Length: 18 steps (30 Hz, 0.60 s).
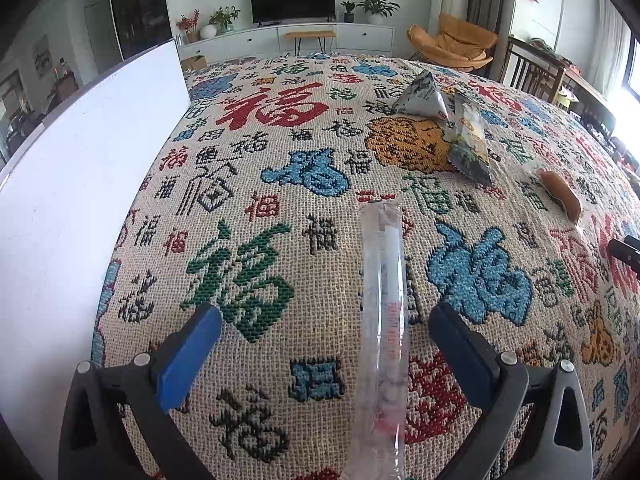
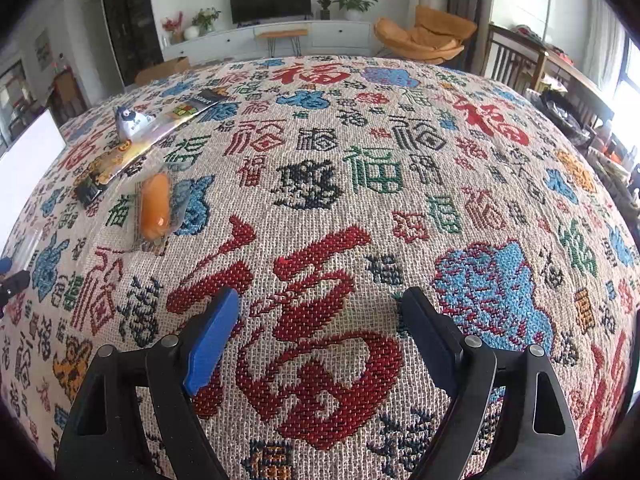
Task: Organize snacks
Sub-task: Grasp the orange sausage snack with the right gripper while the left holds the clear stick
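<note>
Snacks lie scattered on the patterned tablecloth [image 1: 280, 184]: a long clear tube packet [image 1: 384, 304] rests between the wide-spread fingers of the left gripper [image 1: 326, 340], neither pad touching it. Farther off sit a pyramid pouch [image 1: 422, 98], a dark flat packet [image 1: 470, 140] and a wrapped sausage [image 2: 155, 205]. Right gripper [image 2: 320, 332] hovers spread wide, holding nothing.

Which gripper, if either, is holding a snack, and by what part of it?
Neither. The left gripper has open jaws with the clear stick packet lying between them, untouched by either pad. The right gripper is open over bare tablecloth.
</note>
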Each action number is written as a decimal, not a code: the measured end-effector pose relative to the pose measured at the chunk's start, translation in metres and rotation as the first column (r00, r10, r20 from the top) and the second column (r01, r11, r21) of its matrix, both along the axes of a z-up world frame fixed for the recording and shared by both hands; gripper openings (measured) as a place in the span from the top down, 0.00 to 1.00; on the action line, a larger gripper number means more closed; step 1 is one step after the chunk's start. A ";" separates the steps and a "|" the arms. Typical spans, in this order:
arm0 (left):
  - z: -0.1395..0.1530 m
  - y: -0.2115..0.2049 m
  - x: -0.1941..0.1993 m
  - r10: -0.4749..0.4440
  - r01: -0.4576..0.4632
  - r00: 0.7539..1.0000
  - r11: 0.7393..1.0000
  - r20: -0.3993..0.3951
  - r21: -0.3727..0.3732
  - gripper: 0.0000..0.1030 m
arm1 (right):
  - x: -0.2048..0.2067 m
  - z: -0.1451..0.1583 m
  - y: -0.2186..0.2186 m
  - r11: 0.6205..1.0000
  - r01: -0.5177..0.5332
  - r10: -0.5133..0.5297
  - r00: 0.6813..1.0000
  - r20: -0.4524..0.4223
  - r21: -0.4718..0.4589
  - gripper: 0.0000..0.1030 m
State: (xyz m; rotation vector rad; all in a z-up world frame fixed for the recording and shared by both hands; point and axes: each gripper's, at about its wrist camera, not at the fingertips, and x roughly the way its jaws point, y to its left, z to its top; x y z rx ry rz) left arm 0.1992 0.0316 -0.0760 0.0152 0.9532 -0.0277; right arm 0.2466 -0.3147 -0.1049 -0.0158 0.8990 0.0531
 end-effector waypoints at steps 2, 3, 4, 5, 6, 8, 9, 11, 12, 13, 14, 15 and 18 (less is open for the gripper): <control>0.000 0.000 -0.001 0.000 0.000 1.000 1.000 0.000 0.000 0.00 | 0.000 0.000 0.000 1.000 0.000 0.000 1.000 0.000 0.000 0.16; 0.000 0.000 -0.001 0.000 0.000 1.000 1.000 0.000 0.000 0.00 | 0.000 0.000 0.000 1.000 0.000 0.000 1.000 0.000 0.000 0.16; 0.000 0.000 -0.001 0.000 0.000 1.000 1.000 0.000 0.000 0.00 | 0.000 0.000 0.000 1.000 0.000 0.000 1.000 0.000 0.000 0.16; 0.000 0.000 -0.001 0.000 0.000 1.000 1.000 0.000 0.000 0.00 | 0.000 0.000 0.000 1.000 0.000 0.000 1.000 0.000 0.000 0.16; 0.000 0.000 -0.001 0.000 0.000 1.000 1.000 0.000 0.000 0.00 | 0.000 0.000 0.000 1.000 0.000 0.000 1.000 0.000 0.000 0.16; 0.000 0.000 -0.001 0.000 0.000 1.000 1.000 0.000 0.000 0.00 | 0.000 0.000 0.000 1.000 0.000 0.000 1.000 0.000 0.000 0.16; 0.001 -0.001 -0.001 0.000 0.000 1.000 1.000 0.000 0.000 0.00 | 0.000 0.000 0.000 1.000 0.000 0.000 1.000 0.000 0.000 0.16; 0.001 0.000 -0.001 0.000 0.000 1.000 1.000 0.000 0.000 0.00 | -0.001 0.000 0.000 1.000 0.000 0.000 1.000 0.000 0.000 0.16; 0.001 -0.001 -0.002 0.000 0.000 1.000 1.000 0.000 0.000 0.00 | -0.001 0.000 0.000 1.000 0.000 0.000 1.000 0.000 0.000 0.16; 0.000 0.000 -0.001 0.000 0.000 1.000 1.000 0.000 0.000 0.00 | 0.000 0.000 -0.001 1.000 0.000 0.000 1.000 0.000 0.000 0.16; 0.000 0.000 -0.001 -0.001 0.001 1.000 1.000 0.001 0.000 0.00 | 0.000 0.000 0.000 1.000 0.000 0.000 1.000 0.000 0.000 0.16; 0.000 0.000 -0.001 -0.007 0.007 1.000 1.000 -0.003 -0.003 0.01 | -0.001 0.000 0.000 1.000 0.000 0.000 1.000 0.000 0.000 0.16; 0.004 -0.003 0.003 -0.072 0.072 0.997 0.997 -0.023 -0.018 0.30 | 0.001 -0.001 0.000 1.000 -0.001 0.001 1.000 -0.002 0.002 0.14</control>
